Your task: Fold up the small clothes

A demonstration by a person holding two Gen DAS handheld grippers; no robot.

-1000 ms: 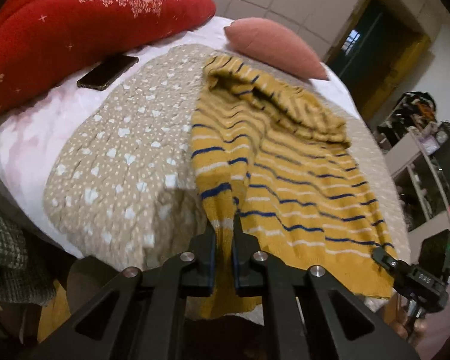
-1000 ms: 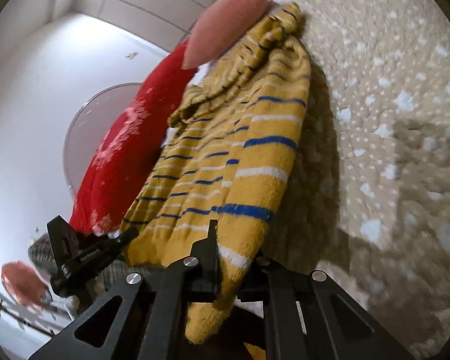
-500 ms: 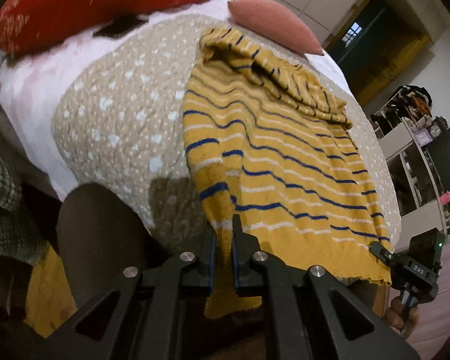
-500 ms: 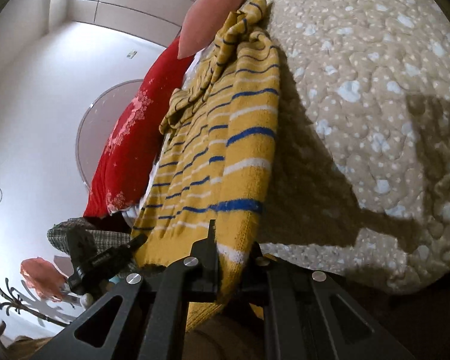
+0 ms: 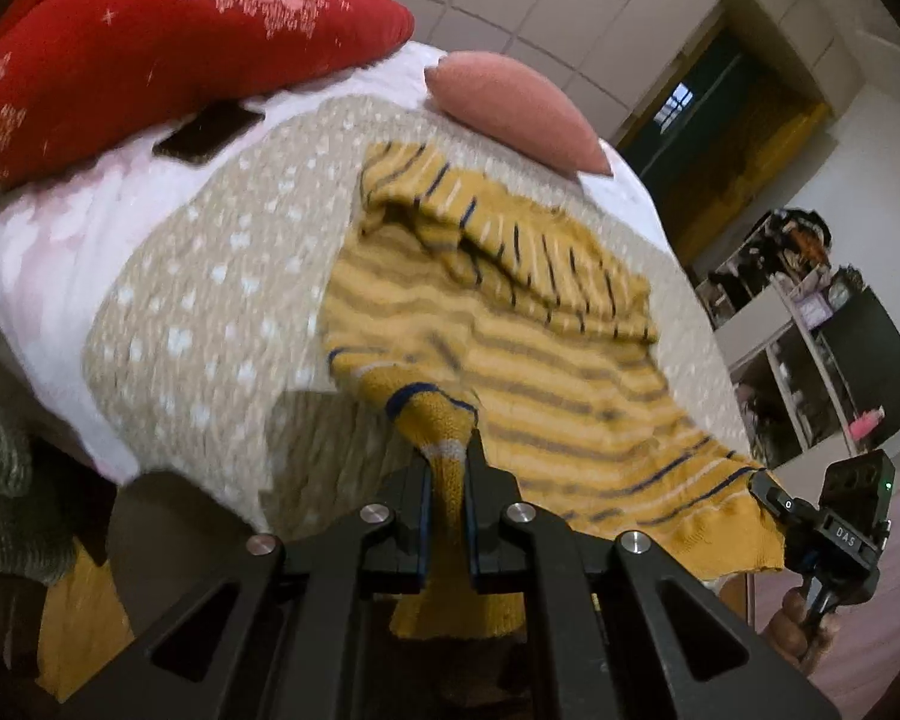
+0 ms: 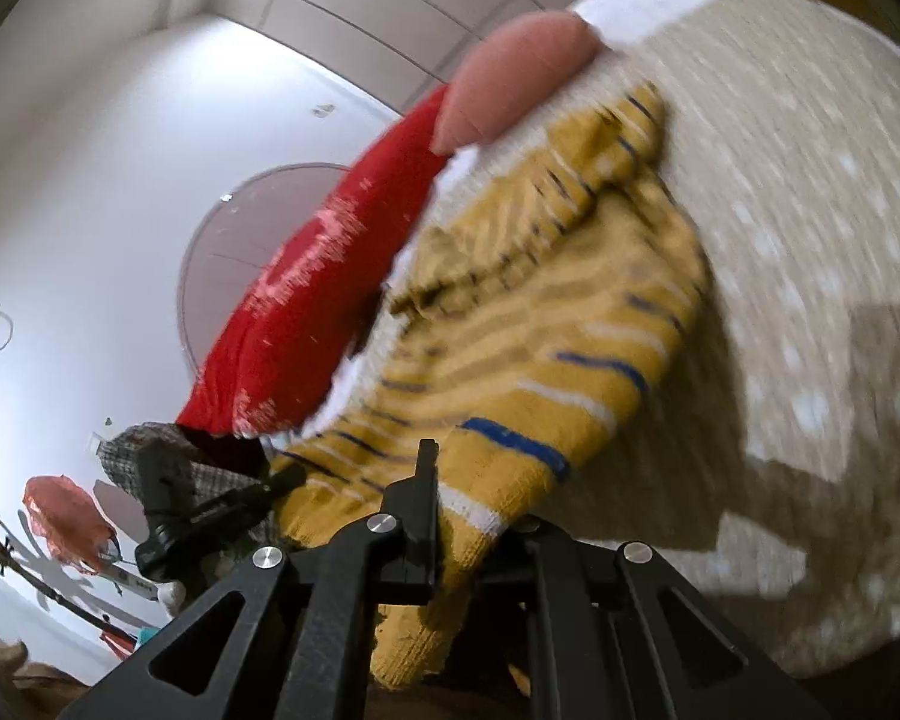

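A mustard-yellow knit sweater with blue and white stripes [image 5: 528,348] lies on a beige dotted quilt [image 5: 210,324] on the bed. My left gripper [image 5: 448,468] is shut on its near left hem corner, the fabric bunched between the fingers. My right gripper [image 6: 474,516] is shut on the near right hem corner, and it shows in the left wrist view [image 5: 774,495] at the sweater's right edge. The sweater also shows in the right wrist view [image 6: 546,348], lifted at the hem and blurred. The left gripper appears there at lower left [image 6: 282,477].
A red patterned cushion [image 5: 150,42] and a pink pillow [image 5: 510,108] lie at the head of the bed. A dark phone [image 5: 207,132] rests on the white sheet [image 5: 42,252]. Shelves [image 5: 810,348] stand to the right. A checked cloth [image 6: 150,456] hangs beside the bed.
Both grippers have lifted the sweater's near hem and carried it forward toward the pillows; the lower part of the sweater now rises off the quilt and bunches up.
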